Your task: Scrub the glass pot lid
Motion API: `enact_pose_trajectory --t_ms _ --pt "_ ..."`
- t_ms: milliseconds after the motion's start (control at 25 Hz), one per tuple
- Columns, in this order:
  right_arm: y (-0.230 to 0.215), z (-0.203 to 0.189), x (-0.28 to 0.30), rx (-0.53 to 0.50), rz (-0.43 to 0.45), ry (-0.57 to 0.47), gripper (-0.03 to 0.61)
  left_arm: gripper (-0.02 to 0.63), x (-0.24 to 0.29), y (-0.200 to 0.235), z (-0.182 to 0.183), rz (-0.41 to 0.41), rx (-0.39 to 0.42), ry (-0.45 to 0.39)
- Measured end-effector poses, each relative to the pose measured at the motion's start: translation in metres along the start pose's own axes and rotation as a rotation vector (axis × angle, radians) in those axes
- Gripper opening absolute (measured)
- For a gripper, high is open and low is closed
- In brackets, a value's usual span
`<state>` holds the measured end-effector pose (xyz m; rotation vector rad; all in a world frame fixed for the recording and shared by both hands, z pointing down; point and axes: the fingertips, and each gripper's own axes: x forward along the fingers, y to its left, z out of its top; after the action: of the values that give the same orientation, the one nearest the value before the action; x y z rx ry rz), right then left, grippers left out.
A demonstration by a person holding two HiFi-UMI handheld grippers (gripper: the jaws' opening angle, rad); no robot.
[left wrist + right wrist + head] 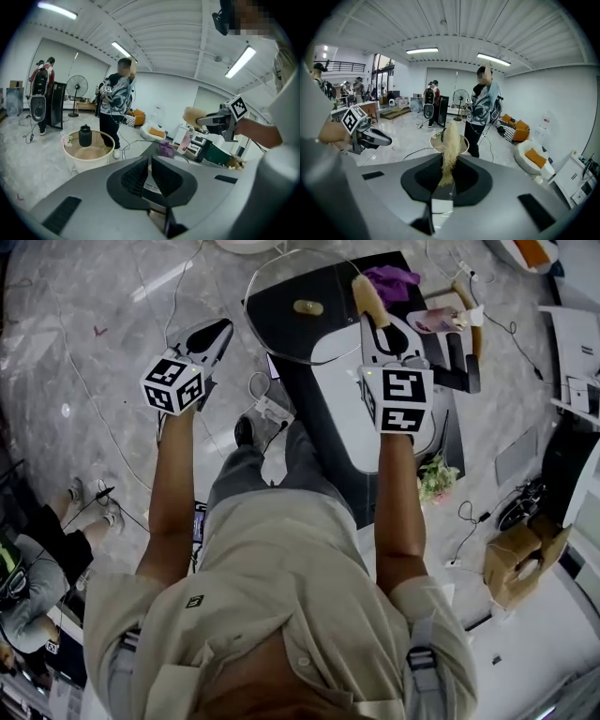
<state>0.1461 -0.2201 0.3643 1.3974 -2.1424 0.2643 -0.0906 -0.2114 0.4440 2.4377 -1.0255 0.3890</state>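
Observation:
The glass pot lid [281, 345], with a gold knob [307, 307], rests on the dark table [300, 390] ahead of me. My right gripper [379, 326] is shut on a beige fibrous scrubber [367, 296], which stands up over the lid's right edge. In the right gripper view the scrubber [450, 146] rises straight from between the jaws. My left gripper [216, 335] hovers left of the lid, apart from it, shut with nothing between its jaws. The left gripper view shows its shut jaws and part of the lid's rim [137, 141] just beyond them.
A purple cloth [392, 282] and a pink bottle [437, 320] lie on the table's far end. Potted flowers [436, 478] and a cardboard box [518, 564] sit to the right. Cables cross the floor. A round table with a black jar [85, 136] and people stand beyond.

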Motion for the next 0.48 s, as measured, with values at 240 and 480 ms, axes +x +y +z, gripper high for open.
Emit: enact_pose_trajectory --t_ms 240,480 --pt "0.014 -0.044 0.024 0.013 0.047 0.053 0.052 0.134 0.032 0.002 -0.038 -0.015 -0.183 -0.025" --pt "0.029 -0.071 0.04 0.029 0.088 0.083 0.052 0.235 0.057 0.017 -0.062 0.004 -0.391 -0.067"
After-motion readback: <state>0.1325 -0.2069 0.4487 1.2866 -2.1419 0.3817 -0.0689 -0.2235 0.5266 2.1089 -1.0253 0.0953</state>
